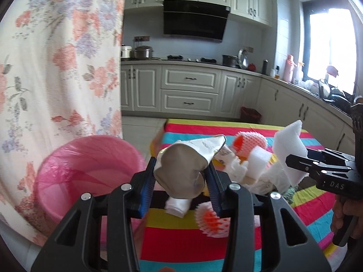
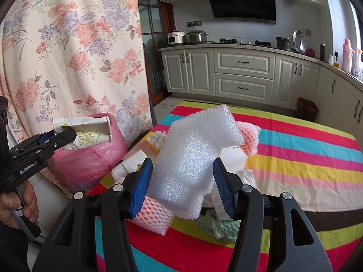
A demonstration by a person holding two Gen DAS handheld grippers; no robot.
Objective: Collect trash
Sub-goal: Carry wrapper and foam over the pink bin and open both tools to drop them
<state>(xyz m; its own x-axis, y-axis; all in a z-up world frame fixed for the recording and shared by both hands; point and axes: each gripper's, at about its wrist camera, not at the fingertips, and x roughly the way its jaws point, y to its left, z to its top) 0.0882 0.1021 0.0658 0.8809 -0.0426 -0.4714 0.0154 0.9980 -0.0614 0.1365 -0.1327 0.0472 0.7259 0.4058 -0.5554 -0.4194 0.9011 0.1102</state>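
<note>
- The left gripper (image 1: 181, 179) is clamping a crumpled paper cup (image 1: 186, 165) between its blue pads (image 1: 147, 190); the cup is flattened, its grey-white inside facing the left wrist camera.
- In the right wrist view, the same paper cup (image 2: 85, 132) is showing a white outer wall with a yellow-green scroll print, and it is hanging in front of the pink bin (image 2: 95, 156).
- The pink bin (image 1: 90, 174) is standing beside the table edge, lined with a translucent pink bag, against a floral curtain (image 1: 61, 56).
- The right gripper (image 2: 182, 185) is grasping a white foam sheet (image 2: 195, 156); the sheet is thick, folded, finely bubbled, with a jagged upper edge.
- In the left wrist view, the foam sheet (image 1: 289, 149) is sticking up above the right gripper (image 1: 295, 159).
- The remaining trash is lying in a heap on the striped tablecloth (image 2: 295, 158): pink foam fruit nets (image 1: 249, 139), white foam scraps (image 1: 258, 161), and a green crumpled piece (image 2: 215, 224).
- One fruit net (image 1: 212, 221) is lying just beside the left gripper.
</note>
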